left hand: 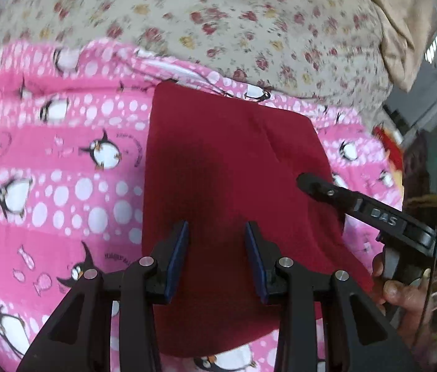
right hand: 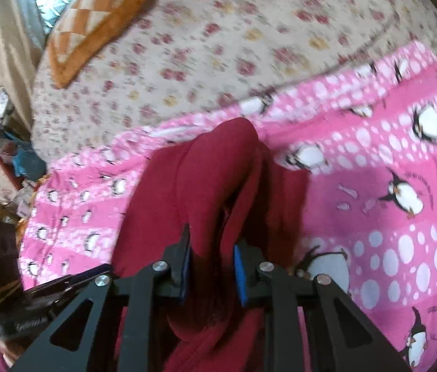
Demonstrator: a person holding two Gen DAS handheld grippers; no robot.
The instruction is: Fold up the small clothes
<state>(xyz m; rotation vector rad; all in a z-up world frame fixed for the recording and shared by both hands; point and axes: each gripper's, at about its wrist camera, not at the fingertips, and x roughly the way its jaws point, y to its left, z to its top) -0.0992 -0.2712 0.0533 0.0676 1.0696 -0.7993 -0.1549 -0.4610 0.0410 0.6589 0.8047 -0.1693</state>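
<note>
Garment: dark red cloth (left hand: 218, 161), plain, with no print that can be seen and a soft matt nap; it fills the centre of the left wrist view and runs down to the bottom edge.
Garment shape, left view: a broad flap with a rounded upper right corner and one shallow crease slanting down from the top middle.
Garment shape, right view: the same red cloth (right hand: 206, 179) is bunched into upright folds, rising to a rounded peak at mid-frame.
Garment place: on the pink blanket (left hand: 48, 161), near that blanket's far edge.
Right gripper (right hand: 212, 266): bottom centre of its own view; blue pads are narrowly apart and a ridge of the red cloth stands pinched between them. No earlier view to compare.
Right gripper, left view: its black finger (left hand: 320, 187) reaches in from the right and lies against the cloth's right edge, with "DAS" on its body.
Left gripper (left hand: 217, 257): bottom centre; blue pads stand a little apart with red cloth showing in the gap. Whether they pinch it I cannot tell.
Hand (left hand: 401, 291): lower right of the left view, fingers wrapped round the right gripper's handle.
Blanket: pink bands, white dots, penguins and small fish.
Sheet (left hand: 218, 15): cream with red and yellow flowers, across the top of both views, blurred.
Cushion (right hand: 94, 21): orange and cream diamonds, upper left of the right view.
</note>
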